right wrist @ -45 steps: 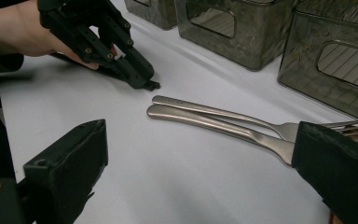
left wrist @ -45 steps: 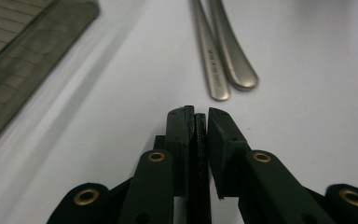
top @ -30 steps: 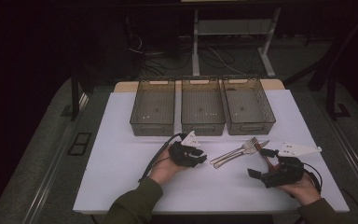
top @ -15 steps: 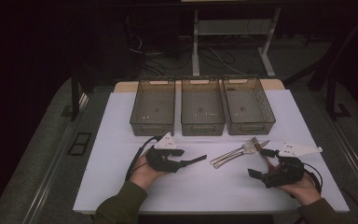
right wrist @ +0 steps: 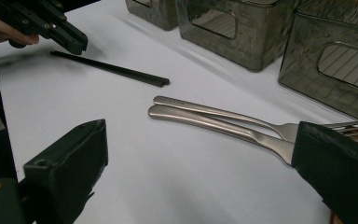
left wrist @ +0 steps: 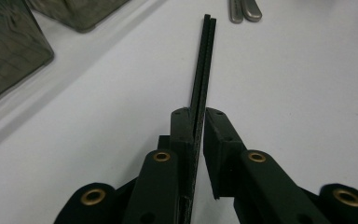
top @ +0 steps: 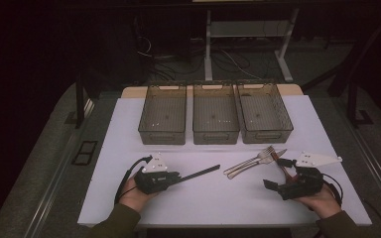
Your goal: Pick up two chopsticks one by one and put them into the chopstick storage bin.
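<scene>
A pair of thin black chopsticks (top: 198,173) lies on the white table, tip pointing at the cutlery. My left gripper (top: 155,178) sits at their near end. In the left gripper view the chopsticks (left wrist: 206,51) run between the jaws of this gripper (left wrist: 199,115), against one pad, with a narrow gap at the other; it is slightly open. A steel fork (top: 258,157) and a knife (top: 270,157) lie side by side at centre right. My right gripper (top: 276,173) stands wide open just beside them. In the right gripper view the fork (right wrist: 242,121) lies between its jaws (right wrist: 200,163).
Three empty smoky plastic bins stand in a row at the back: left (top: 162,115), middle (top: 215,114), right (top: 264,113). The table's front edge (top: 218,224) is close to both hands. The right gripper view also catches the left gripper (right wrist: 51,23) and the chopsticks (right wrist: 116,70).
My left gripper has drawn back to the left along the chopsticks, while their far tip stayed in place on the table. The right gripper has hardly moved.
</scene>
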Demonstrator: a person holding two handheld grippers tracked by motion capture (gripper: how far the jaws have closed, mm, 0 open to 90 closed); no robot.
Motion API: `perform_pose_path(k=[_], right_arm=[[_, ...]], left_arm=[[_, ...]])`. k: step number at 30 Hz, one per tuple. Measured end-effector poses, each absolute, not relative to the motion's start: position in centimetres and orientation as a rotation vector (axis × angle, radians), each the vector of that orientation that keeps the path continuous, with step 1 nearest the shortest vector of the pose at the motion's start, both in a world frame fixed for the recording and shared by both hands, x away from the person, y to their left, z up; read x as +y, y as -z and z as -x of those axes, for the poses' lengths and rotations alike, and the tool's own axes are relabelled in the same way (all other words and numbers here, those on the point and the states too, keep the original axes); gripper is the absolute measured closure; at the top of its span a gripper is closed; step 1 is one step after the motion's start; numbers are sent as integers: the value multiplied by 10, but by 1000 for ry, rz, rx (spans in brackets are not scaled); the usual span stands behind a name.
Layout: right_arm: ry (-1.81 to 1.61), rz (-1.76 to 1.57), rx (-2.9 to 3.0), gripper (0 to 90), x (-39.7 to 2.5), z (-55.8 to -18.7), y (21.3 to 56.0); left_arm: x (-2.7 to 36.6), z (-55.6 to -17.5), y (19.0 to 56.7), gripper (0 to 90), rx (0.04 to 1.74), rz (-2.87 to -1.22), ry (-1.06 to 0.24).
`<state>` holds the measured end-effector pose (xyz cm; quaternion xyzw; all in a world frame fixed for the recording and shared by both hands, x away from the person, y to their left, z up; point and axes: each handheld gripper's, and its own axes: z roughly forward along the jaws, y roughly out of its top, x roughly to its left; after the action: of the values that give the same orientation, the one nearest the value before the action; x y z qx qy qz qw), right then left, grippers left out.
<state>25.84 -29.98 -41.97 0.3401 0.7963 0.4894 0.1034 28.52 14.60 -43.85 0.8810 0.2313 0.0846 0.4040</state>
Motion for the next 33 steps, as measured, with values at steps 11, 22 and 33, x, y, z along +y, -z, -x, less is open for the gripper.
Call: perform_pose_path(k=[11,22,33], right_arm=[[-1447,-1010,2352,31,-300,-258,419],[-1449,-1011,2352,31,-300,-258,419],[-1449,-1011,2352,31,-300,-258,419]], left_arm=[[145,-286,442,826,568,-2257,-196],[143,-286,445,831,558,-2282,-188],[140,-285,446,822,533,-2296,-178]])
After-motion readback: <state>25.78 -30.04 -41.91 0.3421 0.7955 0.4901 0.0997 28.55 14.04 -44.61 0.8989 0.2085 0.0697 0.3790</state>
